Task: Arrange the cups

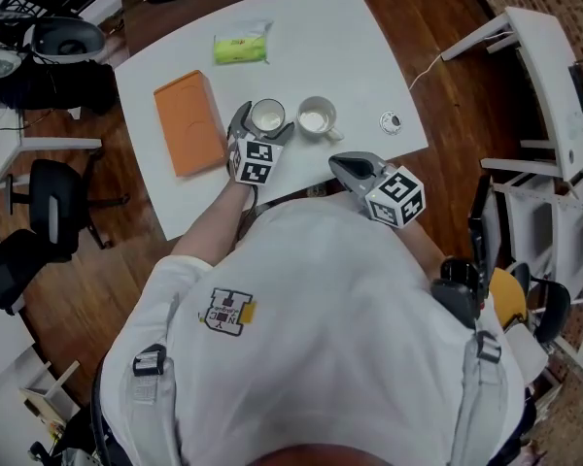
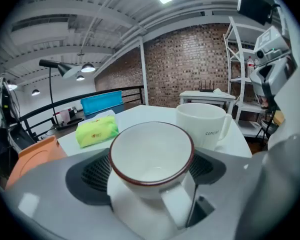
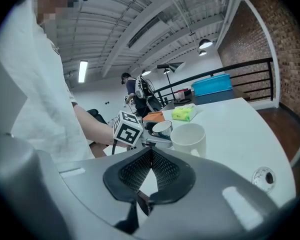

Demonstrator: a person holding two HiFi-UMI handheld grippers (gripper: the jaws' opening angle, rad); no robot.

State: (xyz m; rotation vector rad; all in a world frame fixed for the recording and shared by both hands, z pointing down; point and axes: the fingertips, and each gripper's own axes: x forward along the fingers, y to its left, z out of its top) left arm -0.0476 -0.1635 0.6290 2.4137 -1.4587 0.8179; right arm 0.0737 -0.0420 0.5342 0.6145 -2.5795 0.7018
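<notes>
Two cups stand side by side on the white table [image 1: 360, 37]. A white cup with a dark red rim [image 1: 267, 116] [image 2: 151, 156] sits between the wide jaws of my left gripper [image 1: 265, 126] [image 2: 150, 168], its handle towards the camera; the pads flank it and I see no squeeze. To its right stands a plain white mug [image 1: 316, 117] [image 2: 202, 124] [image 3: 189, 138], clear of both grippers. My right gripper [image 1: 342, 167] [image 3: 151, 153] hangs over the table's near edge, shut with nothing in it, a little short of the mug.
An orange box [image 1: 188, 121] [image 2: 35, 156] lies left of the cups and a green packet [image 1: 241, 47] [image 2: 96, 130] behind them. A small round object [image 1: 391, 121] [image 3: 264, 176] lies at the table's right edge. White furniture [image 1: 554, 85] stands to the right.
</notes>
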